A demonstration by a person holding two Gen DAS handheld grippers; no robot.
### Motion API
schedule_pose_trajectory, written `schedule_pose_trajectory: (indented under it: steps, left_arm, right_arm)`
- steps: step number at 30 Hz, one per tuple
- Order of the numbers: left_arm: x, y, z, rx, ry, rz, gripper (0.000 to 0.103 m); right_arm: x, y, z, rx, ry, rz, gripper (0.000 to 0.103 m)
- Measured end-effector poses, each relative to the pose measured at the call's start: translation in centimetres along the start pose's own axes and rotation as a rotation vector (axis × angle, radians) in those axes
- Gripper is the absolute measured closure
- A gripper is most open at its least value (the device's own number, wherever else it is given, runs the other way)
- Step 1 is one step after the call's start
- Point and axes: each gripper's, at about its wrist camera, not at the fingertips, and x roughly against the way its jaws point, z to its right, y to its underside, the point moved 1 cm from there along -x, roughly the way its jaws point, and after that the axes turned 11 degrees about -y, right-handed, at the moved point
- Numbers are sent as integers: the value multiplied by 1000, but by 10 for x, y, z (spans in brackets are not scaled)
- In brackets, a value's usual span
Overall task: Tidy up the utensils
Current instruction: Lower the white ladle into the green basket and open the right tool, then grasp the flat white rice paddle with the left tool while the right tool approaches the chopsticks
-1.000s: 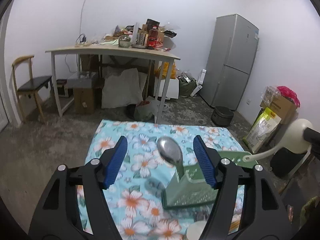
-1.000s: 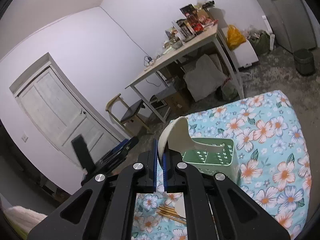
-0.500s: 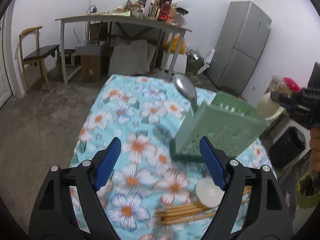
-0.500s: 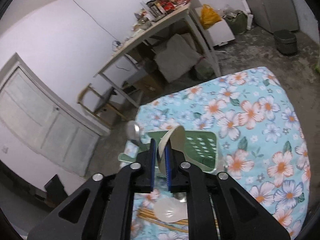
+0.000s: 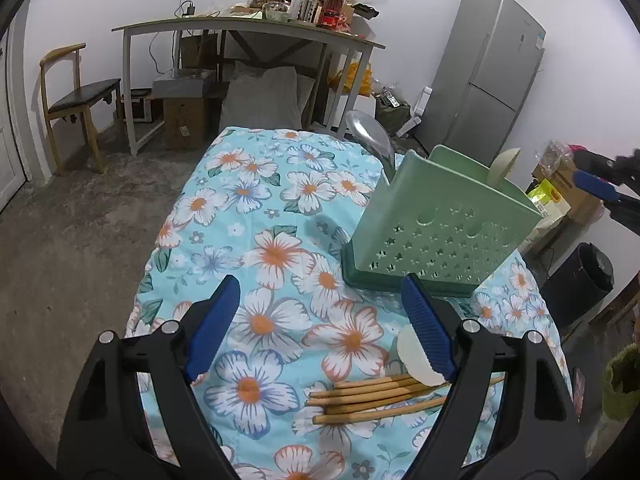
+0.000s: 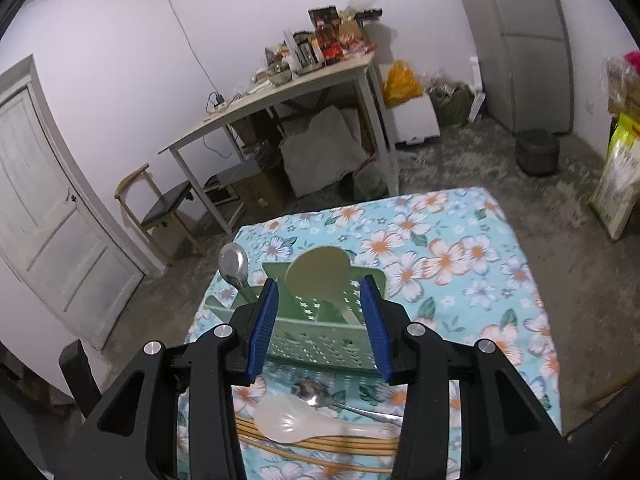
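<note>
A green utensil holder (image 5: 436,232) (image 6: 320,332) stands on the floral cloth. In it stand a metal spoon (image 5: 368,136) (image 6: 233,260) and a cream paddle (image 6: 320,276) (image 5: 504,162). My right gripper (image 6: 320,284) hovers just above the holder with its jaws opening. The paddle's head shows between the blue pads, and neither pad touches it. My left gripper (image 5: 320,284) is wide open and empty, low over the cloth. Wooden chopsticks (image 5: 372,396) (image 6: 320,446), a white rice paddle (image 5: 416,360) (image 6: 288,424) and a second metal spoon (image 6: 316,394) lie near the front edge.
The clothed table (image 5: 240,200) drops off to bare floor on the left and far sides. Beyond it are a cluttered desk (image 5: 248,26), a wooden chair (image 5: 76,100), a grey fridge (image 5: 492,76) and a dark bin (image 5: 580,280). A white door (image 6: 44,208) is at the left.
The right gripper has let go of the cream paddle, which now stands in the holder, and its jaws have spread. The left gripper has sunk toward the chopsticks and opened a little wider.
</note>
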Motion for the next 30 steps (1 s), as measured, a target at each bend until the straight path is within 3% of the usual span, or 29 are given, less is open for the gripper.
schedule_pose_trajectory:
  steps: [4, 9, 14, 20, 25, 30]
  left_arm:
    - [-5, 7, -2, 31, 29, -29, 20]
    - [-15, 15, -3, 64, 84, -113, 15]
    - [-12, 20, -6, 112, 105, -88, 8]
    - [-14, 23, -7, 106, 93, -106, 8]
    - [-7, 22, -3, 81, 89, -65, 8]
    - [-5, 21, -2, 66, 91, -28, 8]
  right_arm:
    - [8, 25, -5, 50, 40, 0, 51]
    - [-11, 77, 2, 56, 122, -101, 48]
    - [-39, 129, 7, 81, 167, -245, 43]
    - [-59, 175, -2, 205, 242, -342, 23]
    - [-70, 198, -13, 319, 288, -368, 7]
    - [-70, 209, -19, 394, 317, -342, 7]
